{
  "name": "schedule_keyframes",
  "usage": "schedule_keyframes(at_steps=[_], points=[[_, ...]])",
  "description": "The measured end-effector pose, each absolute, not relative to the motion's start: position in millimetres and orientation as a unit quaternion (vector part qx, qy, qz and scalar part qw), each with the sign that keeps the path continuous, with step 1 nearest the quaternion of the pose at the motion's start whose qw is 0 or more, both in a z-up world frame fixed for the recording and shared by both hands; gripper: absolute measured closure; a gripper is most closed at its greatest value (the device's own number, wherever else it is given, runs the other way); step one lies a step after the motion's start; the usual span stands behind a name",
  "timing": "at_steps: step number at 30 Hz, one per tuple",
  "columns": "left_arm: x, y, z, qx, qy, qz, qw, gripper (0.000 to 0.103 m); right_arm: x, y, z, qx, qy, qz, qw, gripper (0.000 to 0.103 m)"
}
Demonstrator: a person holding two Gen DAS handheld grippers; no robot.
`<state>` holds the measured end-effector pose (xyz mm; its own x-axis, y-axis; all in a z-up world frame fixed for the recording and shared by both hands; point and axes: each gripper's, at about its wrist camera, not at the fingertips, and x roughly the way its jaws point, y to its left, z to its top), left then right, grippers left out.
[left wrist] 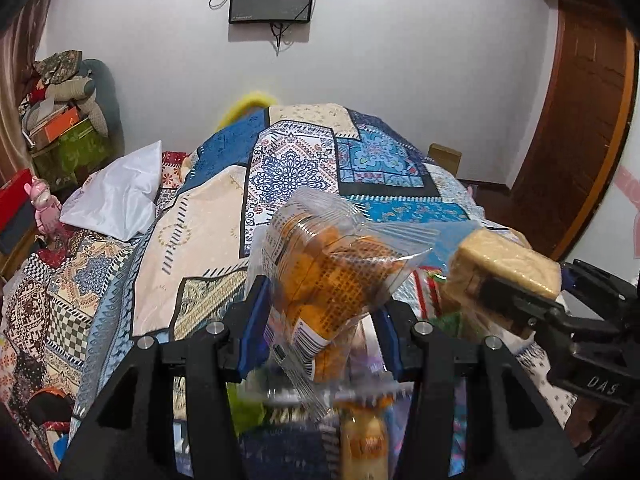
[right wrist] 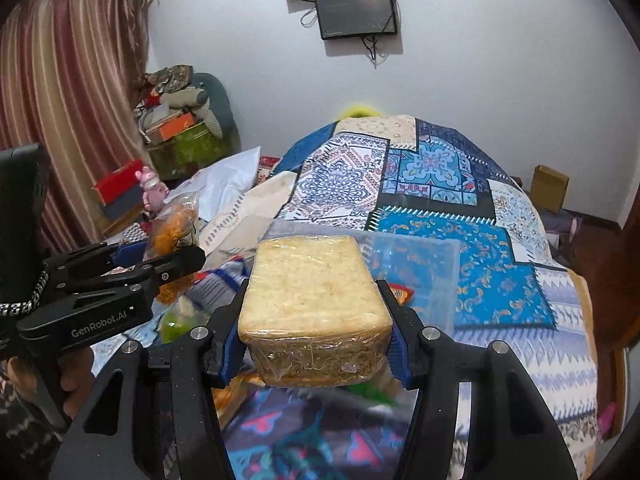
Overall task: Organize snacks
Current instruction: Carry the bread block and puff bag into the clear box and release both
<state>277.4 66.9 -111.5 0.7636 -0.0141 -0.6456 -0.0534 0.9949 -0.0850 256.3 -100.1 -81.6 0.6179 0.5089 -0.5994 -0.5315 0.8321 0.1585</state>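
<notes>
The left hand-held gripper pinches a clear bag of orange snacks. Its two blue pads are spread about as wide as the bag and press on its sides. The bag is up in the air over the bed and tilts a bit to the left. Black print and a bar code show on the plastic.

The right hand-held gripper pinches a pale yellow block wrapped in clear film. Its blue pads are spread wide, one on each side of the block, and both touch it. The flat top of the block faces up. The block is also in the air, over the bed.

In the left wrist view the block sits just to the right of the bag, near it but not touching. In the right wrist view the bag is off to the left.

More snacks lie in a pile on the bed under both hand-held grippers, but they are blurry. A clear plastic box sits on the bed behind the block. The bed has a quilt with blue patches. A white pillow lies on the left side
</notes>
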Motion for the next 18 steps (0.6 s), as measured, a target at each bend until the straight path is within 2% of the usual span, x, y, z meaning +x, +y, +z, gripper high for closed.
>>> schedule_keyframes(at_steps=[13,14,16,18], points=[[339.7,61.0,-143.8,0.008,0.370,0.045,0.928,0.053,307.8,-90.2,-123.1,0.009,0.384,0.266,0.884,0.049],[338.8,61.6,-144.7,0.003,0.375,0.040,0.926,0.052,308.7,-90.0,-123.9,0.009,0.386,0.265,0.884,0.048],[335.3,62.5,-144.8,-0.003,0.376,0.032,0.926,0.037,305.9,-89.3,-123.5,0.006,0.389,0.268,0.881,0.048],[327.7,60.9,-142.1,-0.001,0.369,0.031,0.929,0.033,303.1,-87.9,-121.5,-0.003,0.395,0.271,0.877,0.047]])
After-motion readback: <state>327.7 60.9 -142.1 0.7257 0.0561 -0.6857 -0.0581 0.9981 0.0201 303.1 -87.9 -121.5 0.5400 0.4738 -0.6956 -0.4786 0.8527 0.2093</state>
